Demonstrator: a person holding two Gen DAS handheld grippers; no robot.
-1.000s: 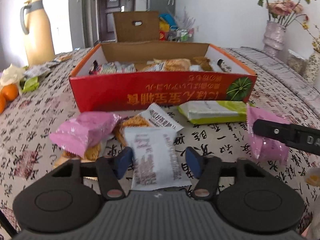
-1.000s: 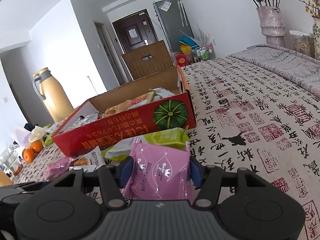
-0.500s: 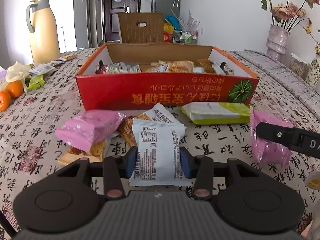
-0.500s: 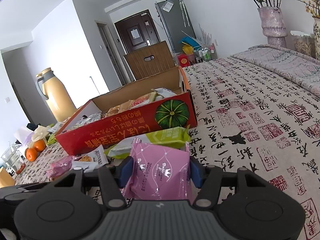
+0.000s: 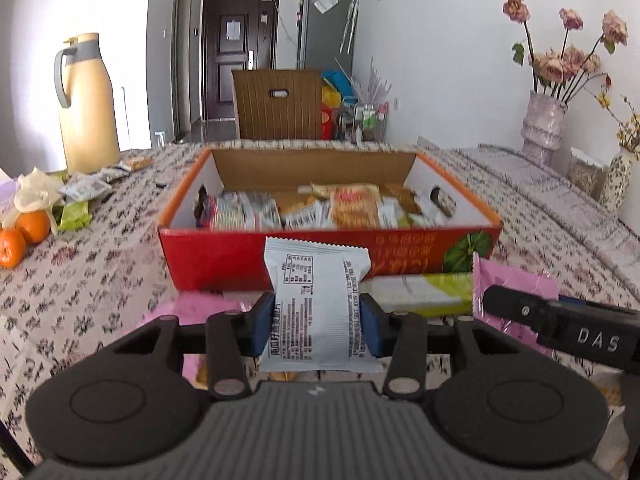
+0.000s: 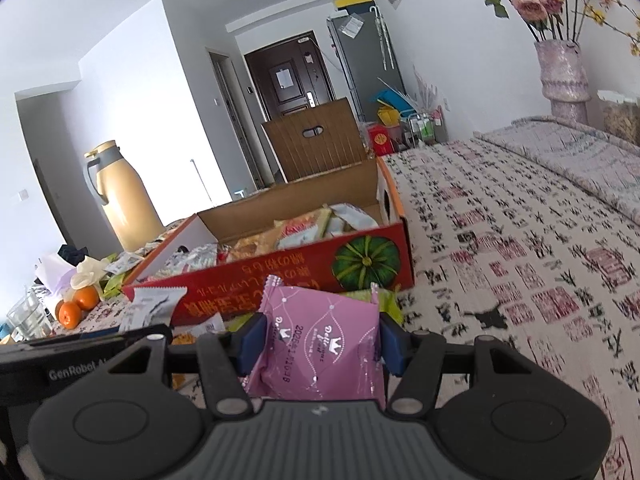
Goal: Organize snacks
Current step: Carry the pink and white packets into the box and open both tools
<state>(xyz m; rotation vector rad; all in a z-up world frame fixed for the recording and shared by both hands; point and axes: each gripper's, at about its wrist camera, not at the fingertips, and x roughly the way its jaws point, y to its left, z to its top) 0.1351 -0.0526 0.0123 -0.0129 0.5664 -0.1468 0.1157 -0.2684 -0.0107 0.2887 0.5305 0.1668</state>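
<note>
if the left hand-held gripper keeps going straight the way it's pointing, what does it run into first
Probably the red front wall of the snack box, met first by the white packet clamped in the left hand-held gripper. Depth is hard to judge; it may just clear the rim.

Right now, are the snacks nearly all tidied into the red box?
Partly. The red box already holds many packets. In hand: the left gripper is shut on a white packet, and the right gripper is shut on a pink packet. Left to do: a green packet by the box and more packets near the oranges.
</note>
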